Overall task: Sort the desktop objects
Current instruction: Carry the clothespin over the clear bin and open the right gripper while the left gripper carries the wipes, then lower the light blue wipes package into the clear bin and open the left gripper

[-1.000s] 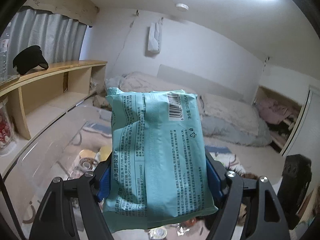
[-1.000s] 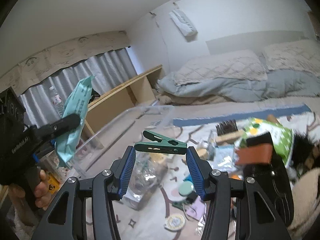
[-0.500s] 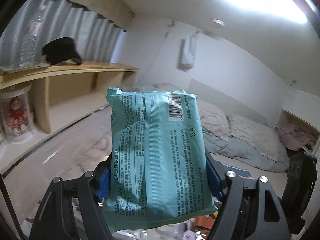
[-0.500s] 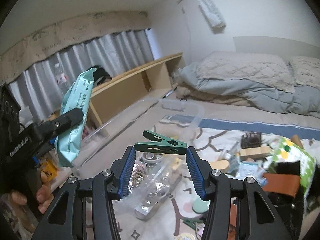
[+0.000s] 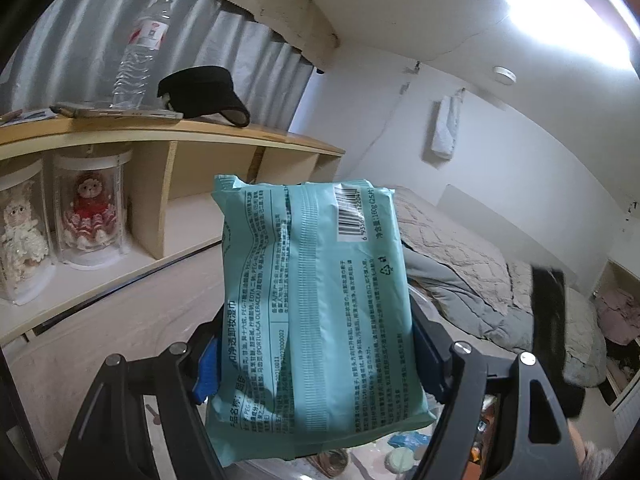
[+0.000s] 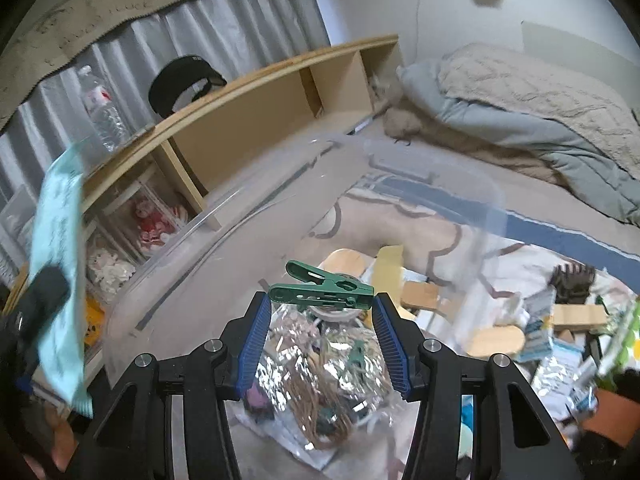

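**Both claws loaded above the clear bin**

The left claw (image 5: pixel 316 364) is clamped on a teal wipes packet (image 5: pixel 316 316), its blue pads pressing the packet's two side edges; the packet stands upright with its printed back and barcode facing the camera. The right claw (image 6: pixel 320 336) is closed on a green clothespin (image 6: pixel 322 290), held crosswise by its two ends between the ribbed blue pads.

Just below the clothespin sits a clear plastic bin (image 6: pixel 492 200), and inside it lies a crinkled silver bag (image 6: pixel 320 384) with tangled brown and dark pieces. In the right wrist view, the left claw and its teal packet appear at the far left edge, blurred, near the bin's left wall.

To the right of the bin, scattered packets and wooden pieces (image 6: pixel 496 340) lie on a patterned cloth surface.

Farther back runs a wooden shelf (image 5: pixel 168 132); two dolls in clear cases (image 5: pixel 90 216) stand in its lower compartment, and a black cap (image 5: pixel 204 94) and a water bottle (image 5: pixel 142 54) rest on top. Beyond that is a bed (image 5: pixel 472 264) with beige and grey quilts.
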### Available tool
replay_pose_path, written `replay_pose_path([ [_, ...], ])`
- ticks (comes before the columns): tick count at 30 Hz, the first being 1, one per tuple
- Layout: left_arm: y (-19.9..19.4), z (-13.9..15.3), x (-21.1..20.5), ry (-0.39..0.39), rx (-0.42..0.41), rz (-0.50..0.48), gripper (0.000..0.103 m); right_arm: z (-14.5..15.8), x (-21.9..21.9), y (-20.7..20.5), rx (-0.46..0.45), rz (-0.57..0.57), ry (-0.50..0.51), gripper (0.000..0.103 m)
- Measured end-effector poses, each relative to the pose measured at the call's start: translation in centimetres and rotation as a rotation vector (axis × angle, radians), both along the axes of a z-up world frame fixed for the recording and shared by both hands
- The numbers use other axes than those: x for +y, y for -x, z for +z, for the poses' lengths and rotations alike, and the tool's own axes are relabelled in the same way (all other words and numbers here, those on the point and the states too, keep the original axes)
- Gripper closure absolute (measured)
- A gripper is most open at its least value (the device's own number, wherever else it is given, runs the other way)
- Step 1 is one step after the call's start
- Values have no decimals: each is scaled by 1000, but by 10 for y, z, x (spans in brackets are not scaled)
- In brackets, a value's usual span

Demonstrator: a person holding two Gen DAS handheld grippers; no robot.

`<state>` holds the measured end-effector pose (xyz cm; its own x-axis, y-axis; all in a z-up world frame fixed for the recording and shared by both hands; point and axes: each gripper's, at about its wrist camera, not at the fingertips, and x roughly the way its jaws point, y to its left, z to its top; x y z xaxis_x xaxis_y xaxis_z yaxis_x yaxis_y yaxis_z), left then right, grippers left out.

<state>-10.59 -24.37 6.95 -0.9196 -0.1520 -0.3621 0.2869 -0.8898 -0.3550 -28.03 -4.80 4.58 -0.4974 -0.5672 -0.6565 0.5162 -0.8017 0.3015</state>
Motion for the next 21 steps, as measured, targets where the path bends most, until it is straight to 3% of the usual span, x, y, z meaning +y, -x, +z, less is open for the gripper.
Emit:
replay_pose_path([
  [6,3,-7,-11,-15,-11,21,26,-1,-17,37,-82,-23,55,45],
  [8,4,-9,-13,-17,-13,18,26,-3,-20,44,-118,-25,71,14],
  [14,7,-13,-14,-22,-22,13,26,1,-13,34,-66,-28,80,14],
  [21,11,-14,-9,-27,-21,-9,26,4,27,-14,38,-35,129,14],
])
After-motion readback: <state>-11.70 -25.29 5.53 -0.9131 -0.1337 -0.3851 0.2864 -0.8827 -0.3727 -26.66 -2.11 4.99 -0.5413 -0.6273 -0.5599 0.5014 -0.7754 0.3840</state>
